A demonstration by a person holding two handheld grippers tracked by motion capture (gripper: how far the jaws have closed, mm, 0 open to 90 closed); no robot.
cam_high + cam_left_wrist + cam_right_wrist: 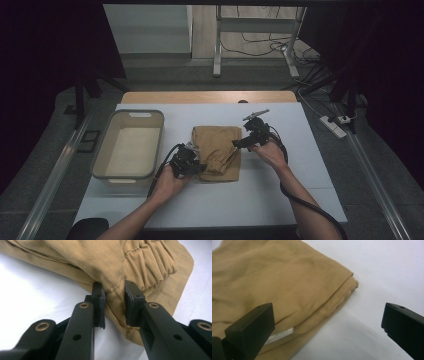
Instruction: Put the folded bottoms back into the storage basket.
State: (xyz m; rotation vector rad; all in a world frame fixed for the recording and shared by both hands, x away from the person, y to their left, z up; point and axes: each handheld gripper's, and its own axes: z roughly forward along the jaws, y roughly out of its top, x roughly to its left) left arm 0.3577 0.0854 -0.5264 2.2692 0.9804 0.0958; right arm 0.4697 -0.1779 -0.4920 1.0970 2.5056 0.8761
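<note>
A folded tan garment (216, 142) with an elastic waistband lies in the middle of the white table (305, 165). My left gripper (201, 168) is at its near left corner and is shut on a pinched fold of the cloth; in the left gripper view the pads (98, 302) squeeze the tan garment (100, 260) just beside the gathered waistband (150, 262). My right gripper (238, 144) is at the garment's right edge, open wide. In the right gripper view my right gripper (327, 312) straddles the layered edge of the garment (274, 277), with no pad touching it.
A beige plastic bin (100, 155) stands on the table's left side, close to my left hand. A wooden strip (207, 96) runs along the table's far edge. Cables and a power strip (332, 126) lie on the floor to the right.
</note>
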